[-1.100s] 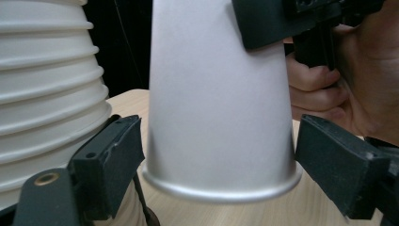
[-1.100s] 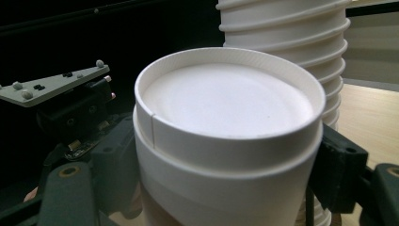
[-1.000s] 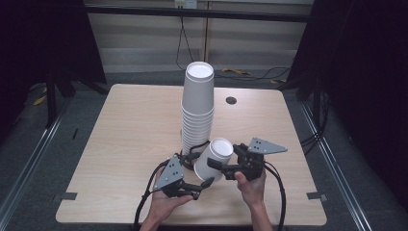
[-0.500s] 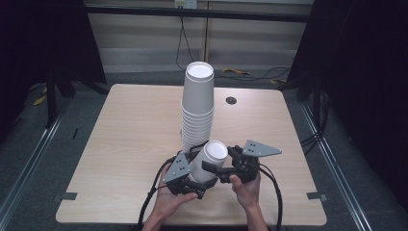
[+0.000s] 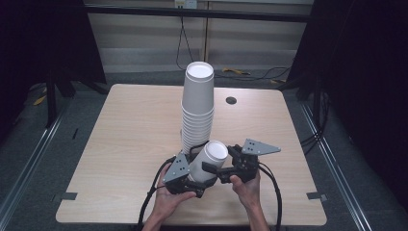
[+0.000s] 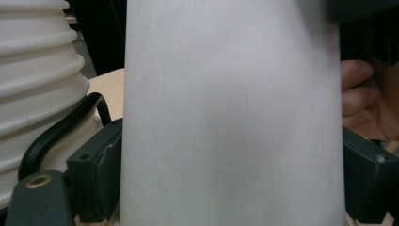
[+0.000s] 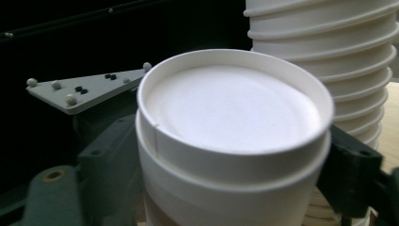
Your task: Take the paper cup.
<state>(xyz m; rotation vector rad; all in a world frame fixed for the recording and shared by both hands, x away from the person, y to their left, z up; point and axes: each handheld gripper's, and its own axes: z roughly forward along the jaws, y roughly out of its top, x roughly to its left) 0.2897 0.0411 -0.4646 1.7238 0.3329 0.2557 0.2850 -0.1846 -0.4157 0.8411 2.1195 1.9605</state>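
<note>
the paper cups (image 5: pixel 208 161) sit tipped just in front of the tall cup stack (image 5: pixel 197 110), near the front edge of the table (image 5: pixel 120 144), held between both hands; the left gripper (image 5: pixel 185 180) has just been closing and its jaws now press the lower cup wall from both sides (image 6: pixel 230 117); the right gripper (image 5: pixel 223 171) has its jaws clamped round the upper end, where two nested cups (image 7: pixel 233 136) show one inside the other; judging from this, the step is pulling the nested pair apart; best to hold one end steady, draw the other straight along the cup axis, squeeze lightly so the paper does not crumple, and keep clear of the stack beside it
</note>
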